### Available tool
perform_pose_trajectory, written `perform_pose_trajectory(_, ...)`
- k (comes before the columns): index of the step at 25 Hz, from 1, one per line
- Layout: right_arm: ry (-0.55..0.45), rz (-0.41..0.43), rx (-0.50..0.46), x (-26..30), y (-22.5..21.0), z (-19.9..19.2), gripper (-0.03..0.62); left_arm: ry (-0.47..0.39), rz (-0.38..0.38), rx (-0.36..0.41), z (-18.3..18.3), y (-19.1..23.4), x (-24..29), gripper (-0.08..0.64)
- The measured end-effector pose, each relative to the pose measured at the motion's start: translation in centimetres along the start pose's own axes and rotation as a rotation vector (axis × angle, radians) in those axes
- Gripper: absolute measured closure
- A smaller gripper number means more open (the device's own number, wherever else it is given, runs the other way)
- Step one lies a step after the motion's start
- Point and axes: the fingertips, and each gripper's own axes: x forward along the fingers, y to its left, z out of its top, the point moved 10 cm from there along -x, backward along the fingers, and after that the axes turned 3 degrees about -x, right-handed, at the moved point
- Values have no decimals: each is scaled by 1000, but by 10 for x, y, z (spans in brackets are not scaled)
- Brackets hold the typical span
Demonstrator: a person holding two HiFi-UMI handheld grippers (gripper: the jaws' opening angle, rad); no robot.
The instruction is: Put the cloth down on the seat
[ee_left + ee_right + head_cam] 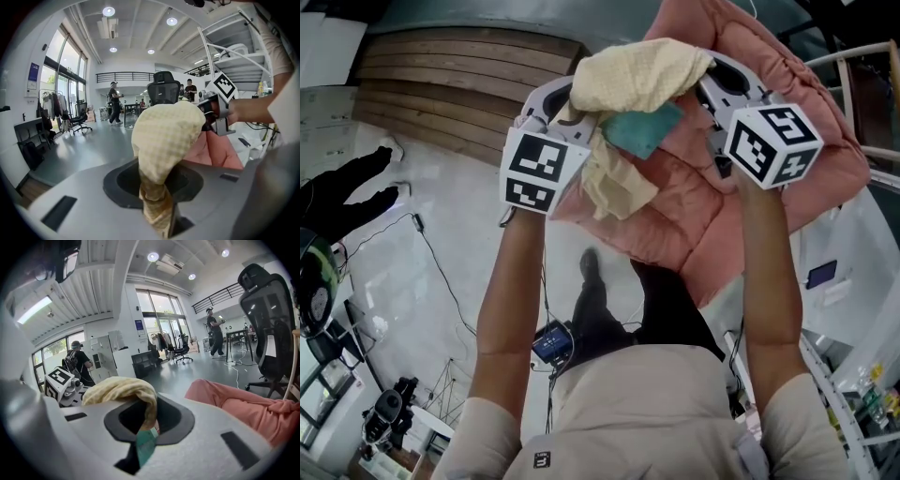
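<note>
left tool [567,108] clamped on the cloth [642,73]; in the left gripper view a twisted bunch of yellow checked fabric [164,136] runs straight down between its jaws [159,208], pads pressed on it; right tool [712,89] also shut on the cloth; the right gripper view shows the yellow edge [119,390] folding into its jaws [143,439] with a teal part [145,446] pinched there; both tools held side by side, near each other, cloth strung between them and puffed up over both tips; teal part [642,129] and a loose yellow fold hang below the span; cloth sits over the seat [750,216], a pink padded cushion, directly beneath in the head view; can't tell whether the hanging fold touches the cushion; marker cube [539,169] on the left tool, another [772,142] on the right one, both facing the head camera; pale frame rail [853,56] at the seat's right side; black office chair [267,319] stands beyond the seat on the grey floor [89,145].
</note>
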Motion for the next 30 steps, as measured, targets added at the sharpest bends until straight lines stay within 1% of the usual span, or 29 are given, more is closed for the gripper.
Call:
perform_pose_trajectory(13,90,-12,28,57,-39,-78,558,100,17,-60,-63,16,59,462)
perform_pose_trajectory(21,171,-24,38,92,-64,-125,546,165,5,-96,-100,28,96,456)
perform_pose_trajectory(26,228,-35,27,108,-81,-150,524,184,-2,-125,-114,31,116,450)
perform_pose_trajectory(30,226,-38,-11,112,-85,-158,522,190,-6,-135,-121,32,126,443)
